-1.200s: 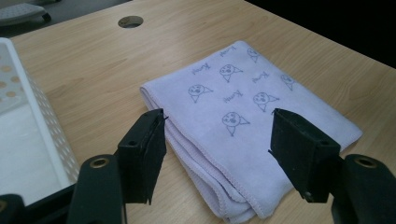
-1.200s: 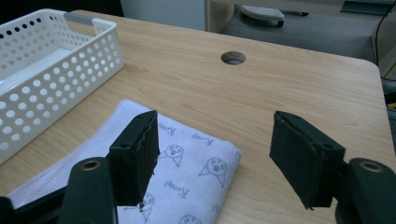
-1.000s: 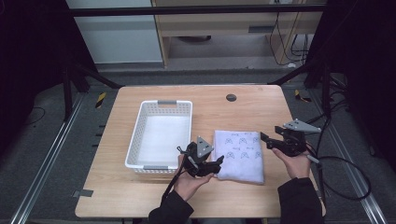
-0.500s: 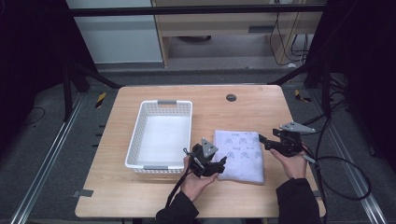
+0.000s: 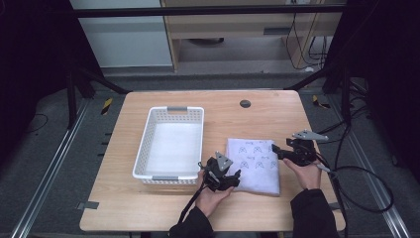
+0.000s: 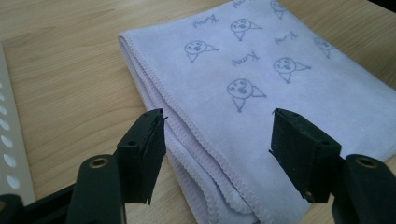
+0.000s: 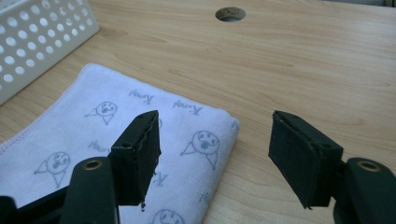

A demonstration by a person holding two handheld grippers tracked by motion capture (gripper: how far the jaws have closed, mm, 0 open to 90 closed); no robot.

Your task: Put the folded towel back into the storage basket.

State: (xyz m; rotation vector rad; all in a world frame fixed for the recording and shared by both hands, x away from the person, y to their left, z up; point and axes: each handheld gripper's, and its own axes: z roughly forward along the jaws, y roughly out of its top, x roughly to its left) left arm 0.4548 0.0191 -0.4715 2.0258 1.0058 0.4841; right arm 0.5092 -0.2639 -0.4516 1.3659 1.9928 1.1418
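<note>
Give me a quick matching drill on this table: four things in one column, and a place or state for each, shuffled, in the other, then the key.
Things:
1. folded cloth
2. white basket
3. left gripper
4. round hole in the table

Places or states:
A. empty, at the cloth's left
B. near the table's far edge
C. flat on the table, printed with small faces
D. jaws open over the cloth's near-left corner

Pairs: 1-C, 2-A, 3-D, 4-B
</note>
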